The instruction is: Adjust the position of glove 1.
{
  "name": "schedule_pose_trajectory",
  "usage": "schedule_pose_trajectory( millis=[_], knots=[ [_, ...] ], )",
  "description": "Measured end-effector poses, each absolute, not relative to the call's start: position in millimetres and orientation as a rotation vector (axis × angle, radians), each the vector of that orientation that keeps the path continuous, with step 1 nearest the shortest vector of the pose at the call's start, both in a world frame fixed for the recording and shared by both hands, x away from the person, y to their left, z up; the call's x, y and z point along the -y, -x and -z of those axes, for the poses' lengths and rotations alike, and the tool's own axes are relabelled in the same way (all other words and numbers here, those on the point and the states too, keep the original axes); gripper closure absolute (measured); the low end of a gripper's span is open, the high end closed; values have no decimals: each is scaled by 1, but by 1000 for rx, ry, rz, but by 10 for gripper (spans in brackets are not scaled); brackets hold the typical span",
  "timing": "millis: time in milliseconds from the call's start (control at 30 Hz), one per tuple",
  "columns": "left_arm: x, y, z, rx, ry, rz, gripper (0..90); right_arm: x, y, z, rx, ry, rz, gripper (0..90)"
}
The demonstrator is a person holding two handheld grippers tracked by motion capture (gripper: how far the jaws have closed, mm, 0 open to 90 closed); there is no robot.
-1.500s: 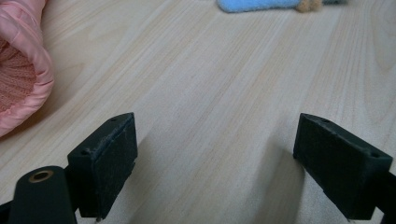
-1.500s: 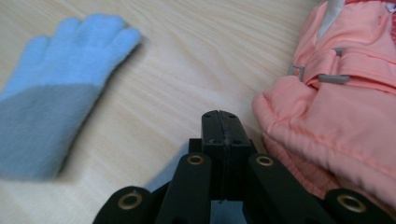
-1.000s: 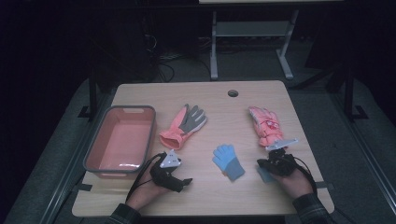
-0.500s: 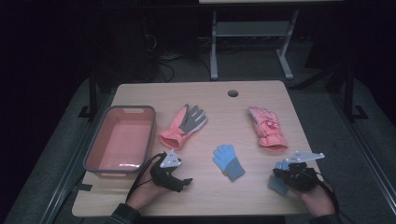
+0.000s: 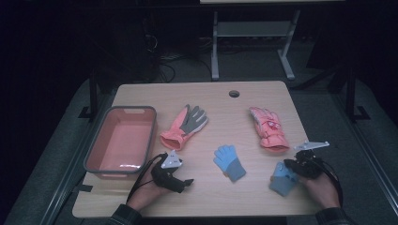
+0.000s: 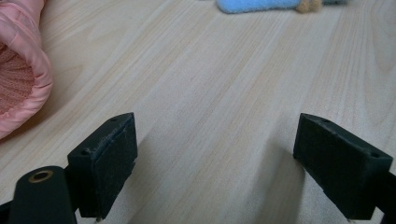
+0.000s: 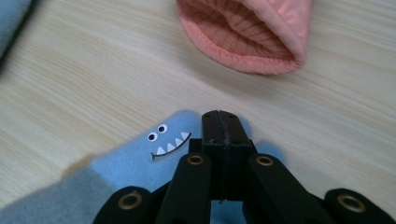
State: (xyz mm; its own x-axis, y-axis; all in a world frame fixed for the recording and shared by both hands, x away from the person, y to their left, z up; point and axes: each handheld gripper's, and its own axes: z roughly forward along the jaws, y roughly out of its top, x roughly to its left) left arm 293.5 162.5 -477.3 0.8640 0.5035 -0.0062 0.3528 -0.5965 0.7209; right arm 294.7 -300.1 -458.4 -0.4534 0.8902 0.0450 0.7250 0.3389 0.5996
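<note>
**Carrying the small blue glove without dropping it**

Right gripper [image 5: 292, 169] clamped on the small blue glove with the monster face [image 7: 140, 163], near the table's front right corner, just in front of the pink padded glove [image 5: 267, 129]. Jaws pressed together on a thin fold of fleece, so best kept squeezed the whole way; any slack would likely free it. Worth lifting enough that the hanging cuff clears the wooden table [image 5: 244, 101] rather than dragging and tugging loose. Matching blue glove [image 5: 229, 161] lying flat at front centre, well apart from the held one: a sensible spot to lay this one alongside, fingers the same way. Otherwise the pink tub [image 5: 101, 151] at the far left, a long carry past the pink-and-grey glove [image 5: 184, 126]. Left gripper [image 5: 180, 180] resting low on the table beside the tub, jaws wide apart and holding nothing; free to pin or straighten fabric if needed.
</note>
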Motion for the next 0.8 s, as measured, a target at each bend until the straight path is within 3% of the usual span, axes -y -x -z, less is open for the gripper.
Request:
schedule_pose_trajectory(
  millis=[800],
  knots=[
    [-162,-294,477,-614,-2272,-256,127,220,-310,456,-2522,-1157,-925,886]
  ],
)
